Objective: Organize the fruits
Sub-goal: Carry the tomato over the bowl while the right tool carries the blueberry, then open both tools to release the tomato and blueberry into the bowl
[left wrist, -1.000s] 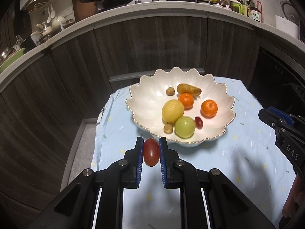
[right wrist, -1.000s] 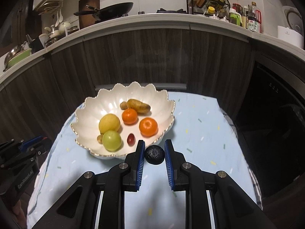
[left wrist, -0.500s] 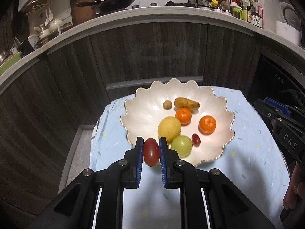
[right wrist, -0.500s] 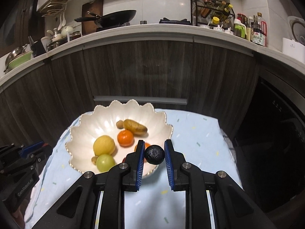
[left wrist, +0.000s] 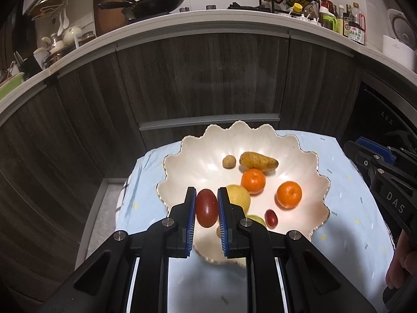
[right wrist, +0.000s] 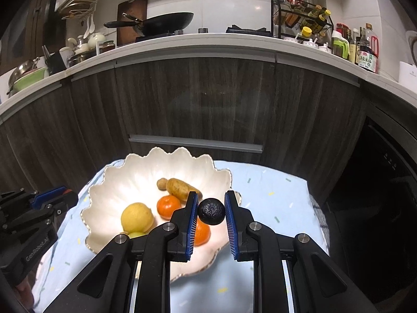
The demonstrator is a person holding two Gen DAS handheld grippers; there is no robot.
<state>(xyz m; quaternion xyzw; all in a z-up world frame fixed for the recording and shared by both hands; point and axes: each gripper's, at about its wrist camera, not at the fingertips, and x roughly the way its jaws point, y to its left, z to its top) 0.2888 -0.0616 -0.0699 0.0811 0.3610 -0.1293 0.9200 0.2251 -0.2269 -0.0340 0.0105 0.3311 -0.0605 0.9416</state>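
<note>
Your light blue speckled cloth (left wrist: 346, 224) carries the white scalloped ceramic bowl (left wrist: 206, 161), which serves as landmark. Your left hand-held gripper (left wrist: 206, 208), marked "GenRobot.AI" in the right wrist view, hangs over the bowl's near-left rim, clamped on the dark red oval tomato (left wrist: 206, 211). Your right hand-held gripper (right wrist: 211, 211), lettered "DAS", hangs over the bowl's near-right rim, clamped on the black wrinkled round fruit (right wrist: 211, 211). Inside the bowl lie a yellow lemon (right wrist: 136, 217), two orange mandarins (left wrist: 253, 180) and a brown potato (left wrist: 258, 161).
</note>
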